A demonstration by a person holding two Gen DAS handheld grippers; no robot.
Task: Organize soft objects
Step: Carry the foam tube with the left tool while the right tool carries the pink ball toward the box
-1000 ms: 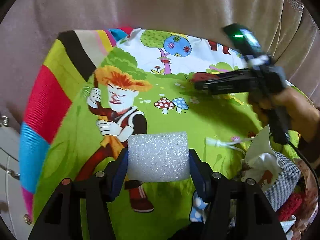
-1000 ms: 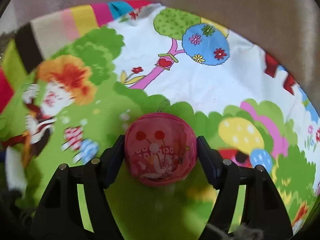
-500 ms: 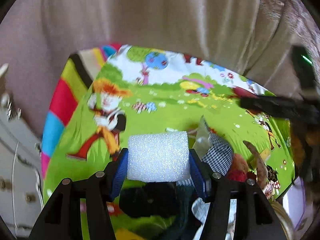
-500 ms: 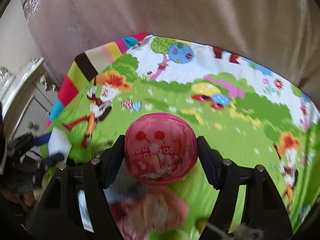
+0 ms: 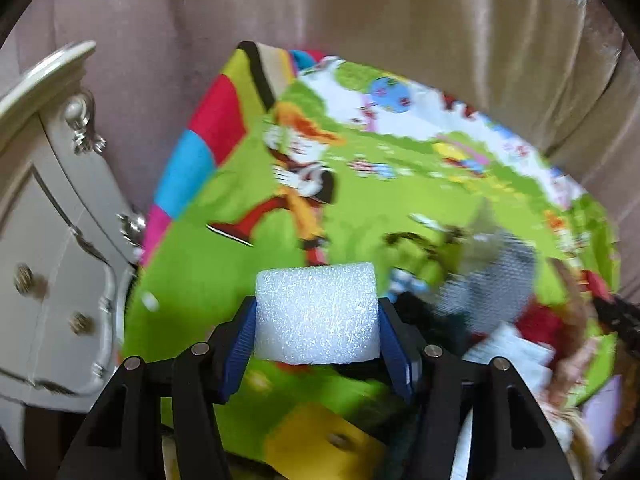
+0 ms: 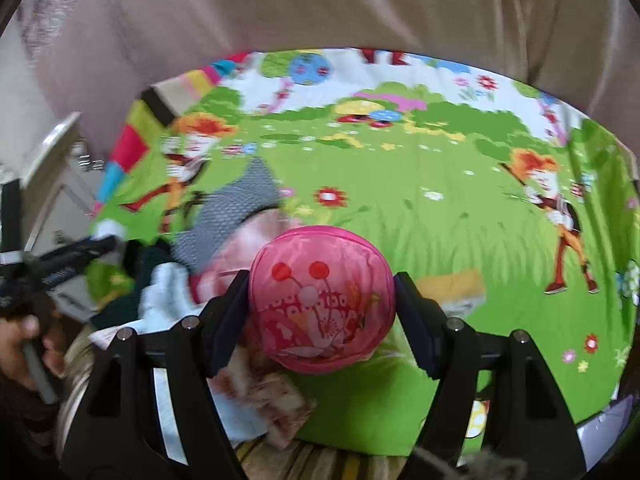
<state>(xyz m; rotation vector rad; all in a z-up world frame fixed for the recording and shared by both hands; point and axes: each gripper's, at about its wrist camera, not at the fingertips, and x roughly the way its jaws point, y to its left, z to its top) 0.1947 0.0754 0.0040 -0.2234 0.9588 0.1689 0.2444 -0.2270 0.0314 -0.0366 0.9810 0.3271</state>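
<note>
My left gripper is shut on a white foam block and holds it above the near left part of a bright cartoon play mat. My right gripper is shut on a round pink fabric ball with a flower print, held above the mat. A heap of soft cloth items lies on the mat's near left in the right wrist view, and it also shows blurred at the right of the left wrist view. The left gripper shows at the left edge of the right wrist view.
A white cabinet with metal knobs stands left of the mat. A beige curtain hangs behind it. A yellow block lies below the left gripper. A grey checked cloth tops the heap.
Both grippers have pulled back and up from the mat, so more of the mat, the cabinet and the cloth heap show. Each still holds its object.
</note>
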